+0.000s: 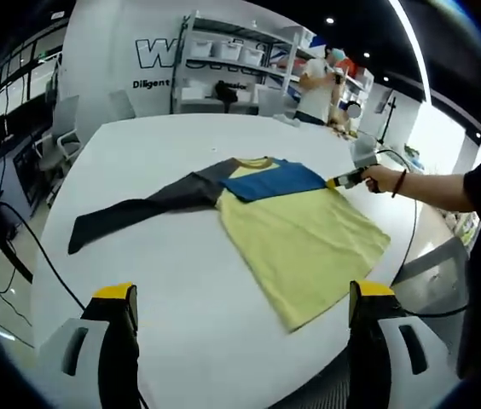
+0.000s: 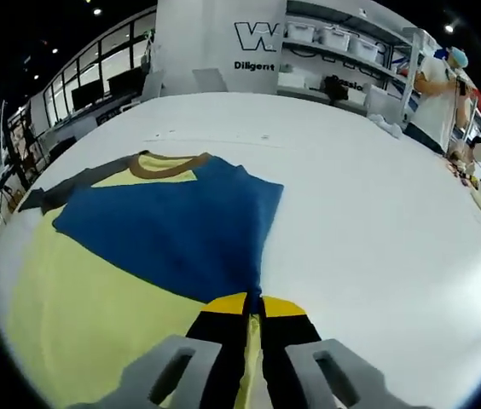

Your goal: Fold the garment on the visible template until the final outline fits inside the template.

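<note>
Shirt lies flat mid-surface, dark sleeve stretched away from it. Right claw clamps the shirt's blue sleeve edge; left claw gapes empty near its hem. Carry fold across low, edges aligned.

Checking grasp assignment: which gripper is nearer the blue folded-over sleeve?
Right. The right gripper is clamped on the blue sleeve at its edge; the left gripper hangs open, back off the shirt's hem end, well away from it.
</note>
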